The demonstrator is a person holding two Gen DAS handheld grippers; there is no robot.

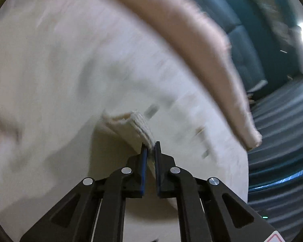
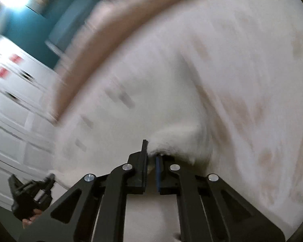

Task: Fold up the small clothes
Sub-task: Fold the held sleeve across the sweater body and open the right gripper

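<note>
You are holding the cream garment (image 1: 74, 64) up off the table (image 1: 111, 153), left claw (image 1: 151, 151) and right claw (image 2: 151, 158) each clamped on its edge, needing a level carry-over to fold.

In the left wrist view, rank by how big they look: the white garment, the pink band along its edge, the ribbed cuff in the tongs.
1. White garment, fills most of the view.
2. Pink band.
3. Ribbed cuff, smallest, though nearest the camera.
</note>
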